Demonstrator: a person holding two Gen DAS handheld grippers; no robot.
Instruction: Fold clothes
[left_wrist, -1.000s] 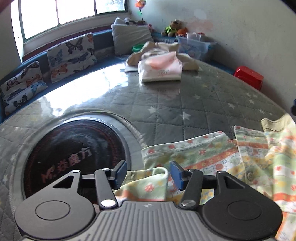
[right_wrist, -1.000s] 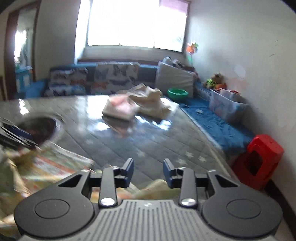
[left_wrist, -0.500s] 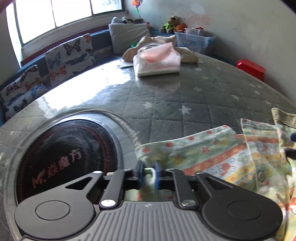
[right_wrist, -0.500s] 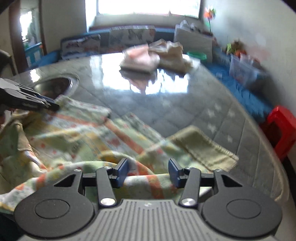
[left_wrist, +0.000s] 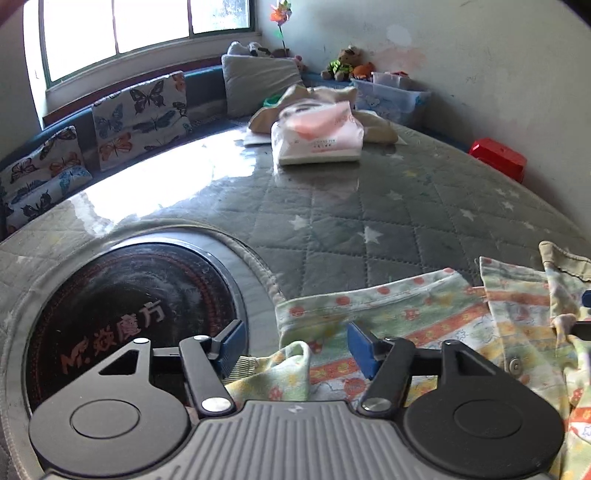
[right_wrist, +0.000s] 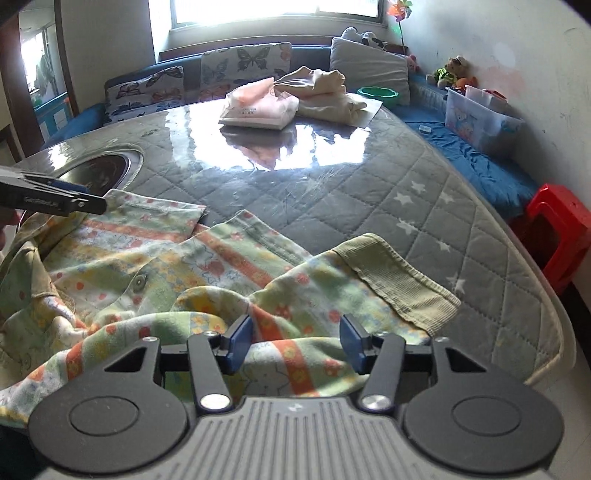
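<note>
Left tool (left_wrist: 293, 345): jaws spread wide, a rumpled fold of the patterned child's shirt (left_wrist: 424, 325) poking up between the blue pads, not pinched. Right tool (right_wrist: 295, 341): jaws also spread, straddling a bunched ridge of the same shirt; cloth sits between the pads but neither pad looks pressed on it. Shirt lies crumpled on the near edge of the worktop (right_wrist: 369, 192), which has a grey quilted star-print cover under a glossy clear sheet. In the right wrist view one sleeve with a ribbed olive cuff (right_wrist: 402, 280) runs out to the right; the button placket sits left of centre. The left tool shows at far left in that view, tip at the shirt's far-left corner; contact there is hard to tell. Round black inset hob (left_wrist: 122, 325) with red lettering is sunk in the worktop, just left of the shirt. Far side of the worktop: a folded pink-and-white garment (right_wrist: 258, 107) touching a heap of cream clothes (right_wrist: 321, 96). Beyond that, a bench with butterfly cushions (right_wrist: 240, 70). Red plastic stool (right_wrist: 557, 229) on the floor at right.
</note>
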